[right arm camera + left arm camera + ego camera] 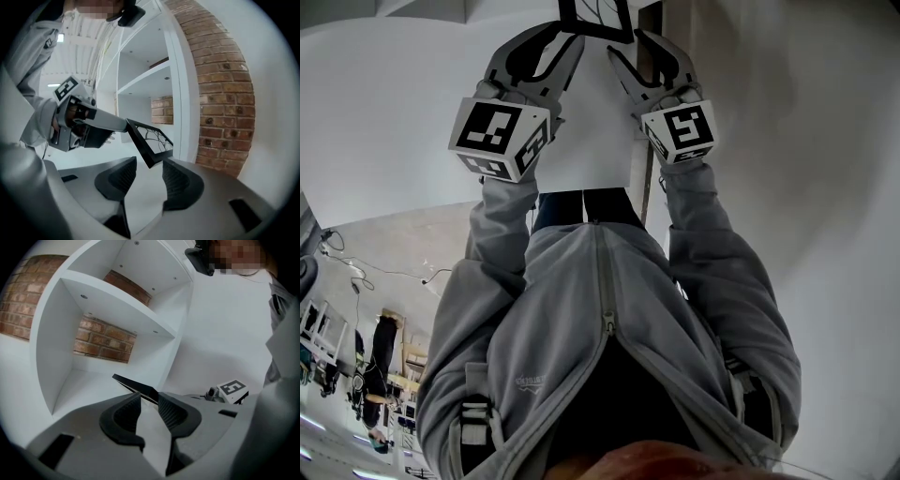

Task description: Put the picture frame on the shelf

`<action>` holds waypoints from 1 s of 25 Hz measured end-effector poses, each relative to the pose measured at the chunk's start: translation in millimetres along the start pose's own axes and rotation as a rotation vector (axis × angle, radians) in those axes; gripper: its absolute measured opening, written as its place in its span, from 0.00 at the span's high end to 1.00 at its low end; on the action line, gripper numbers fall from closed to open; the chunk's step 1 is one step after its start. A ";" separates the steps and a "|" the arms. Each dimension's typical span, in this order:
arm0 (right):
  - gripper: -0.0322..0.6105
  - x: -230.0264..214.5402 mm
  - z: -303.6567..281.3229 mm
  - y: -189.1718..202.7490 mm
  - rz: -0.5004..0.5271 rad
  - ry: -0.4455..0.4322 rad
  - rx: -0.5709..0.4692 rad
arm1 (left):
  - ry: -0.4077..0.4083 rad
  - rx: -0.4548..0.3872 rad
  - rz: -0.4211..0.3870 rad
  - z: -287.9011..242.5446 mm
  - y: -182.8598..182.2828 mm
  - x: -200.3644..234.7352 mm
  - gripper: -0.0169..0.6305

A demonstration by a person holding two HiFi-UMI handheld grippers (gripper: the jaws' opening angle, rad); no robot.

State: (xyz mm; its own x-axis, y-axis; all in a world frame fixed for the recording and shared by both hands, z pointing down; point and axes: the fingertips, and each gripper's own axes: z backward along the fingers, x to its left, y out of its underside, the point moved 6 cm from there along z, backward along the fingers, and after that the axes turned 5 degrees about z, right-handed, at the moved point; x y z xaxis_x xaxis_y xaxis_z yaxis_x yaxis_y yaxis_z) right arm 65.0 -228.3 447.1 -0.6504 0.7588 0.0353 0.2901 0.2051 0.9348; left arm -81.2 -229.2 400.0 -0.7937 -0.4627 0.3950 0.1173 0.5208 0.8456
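Left gripper [570,36] clamps the picture frame [149,140] by its edge. Right gripper [148,171] jaws stand apart, frame corner at 12 o'clock between them, unclamped. Shelf [117,301] at 11 o'clock

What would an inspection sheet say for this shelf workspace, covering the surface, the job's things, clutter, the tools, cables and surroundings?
Surface: white shelf unit, open compartments, boards bare where visible.
Job's things: black picture frame, tilted, in front of the shelf, apparently not set down.
Clutter: nothing seen.
Tools: left tool shut on the frame's edge; right tool open, the frame's lower corner between its jaws.
Cables: thin dark cable far off at the head view's left.
Surroundings: brick wall behind and beside the shelf; wearer's grey jacket.
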 end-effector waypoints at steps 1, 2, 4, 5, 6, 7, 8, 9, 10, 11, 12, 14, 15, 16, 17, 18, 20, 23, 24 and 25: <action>0.68 -1.8 -0.3 -2.2 -0.023 -0.008 -0.014 | -0.003 0.002 0.000 -0.7 -1.2 0.9 0.79; 0.71 -4.4 -1.5 -3.9 -0.047 -0.014 -0.024 | -0.006 0.003 0.001 -2.0 -2.5 2.6 0.79; 0.73 -9.5 -5.6 -4.2 -0.086 -0.024 -0.039 | -0.011 0.009 -0.002 -5.2 -3.6 7.9 0.80; 0.73 -11.1 -8.2 -3.2 -0.097 -0.026 -0.044 | -0.013 0.013 -0.005 -6.9 -2.9 11.1 0.80; 0.73 -11.5 -10.8 -2.2 -0.100 -0.025 -0.048 | -0.015 0.017 -0.009 -8.0 -1.6 14.6 0.80; 0.73 -10.7 -13.3 -1.6 -0.100 -0.023 -0.051 | -0.019 0.020 -0.013 -8.0 -0.2 18.1 0.80; 0.73 -9.4 -15.1 -1.8 -0.099 -0.020 -0.054 | -0.022 0.024 -0.018 -7.3 0.8 20.9 0.80; 0.73 -8.5 -15.9 -3.0 -0.097 -0.017 -0.057 | -0.026 0.030 -0.027 -6.4 1.0 22.8 0.80; 0.73 -8.3 -15.5 -4.8 -0.095 -0.012 -0.059 | -0.029 0.039 -0.040 -5.9 0.8 23.4 0.80; 0.73 -9.0 -14.3 -6.6 -0.092 -0.006 -0.059 | -0.032 0.052 -0.059 -6.0 0.6 23.1 0.80; 0.73 -10.4 -12.9 -8.0 -0.087 -0.001 -0.059 | -0.036 0.067 -0.082 -6.7 0.8 22.4 0.80; 0.73 -14.2 -12.2 -9.3 -0.077 0.011 -0.058 | -0.045 0.098 -0.124 -9.9 2.7 22.5 0.80; 0.73 -16.6 -13.3 -9.9 -0.073 0.016 -0.057 | -0.049 0.110 -0.134 -12.0 3.5 23.9 0.80; 0.74 -19.2 -15.0 -10.9 -0.071 0.022 -0.055 | -0.052 0.118 -0.136 -14.3 3.8 25.8 0.80; 0.74 -22.0 -16.7 -12.1 -0.068 0.028 -0.051 | -0.054 0.126 -0.133 -16.7 3.8 27.6 0.81; 0.74 -24.2 -18.1 -12.9 -0.067 0.035 -0.047 | -0.056 0.133 -0.129 -19.0 4.2 29.1 0.81; 0.75 -24.3 -20.7 -10.9 -0.063 0.050 -0.036 | -0.060 0.148 -0.128 -21.4 9.4 32.6 0.81; 0.75 -19.6 -26.0 -3.9 -0.048 0.073 -0.018 | -0.067 0.168 -0.128 -22.7 21.2 40.2 0.81; 0.76 -19.4 -27.6 -2.6 -0.046 0.079 -0.013 | -0.071 0.171 -0.131 -23.8 23.1 42.3 0.82; 0.76 -19.7 -29.2 -1.8 -0.047 0.085 -0.009 | -0.075 0.173 -0.136 -25.1 24.0 44.0 0.82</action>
State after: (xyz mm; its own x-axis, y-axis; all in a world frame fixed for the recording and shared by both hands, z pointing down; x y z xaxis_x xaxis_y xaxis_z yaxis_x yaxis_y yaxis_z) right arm 56.8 -261.7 455.0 -0.7202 0.6934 0.0206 0.2515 0.2333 0.9393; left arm -98.3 -255.1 446.7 -0.8379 -0.4860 0.2485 -0.0929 0.5755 0.8125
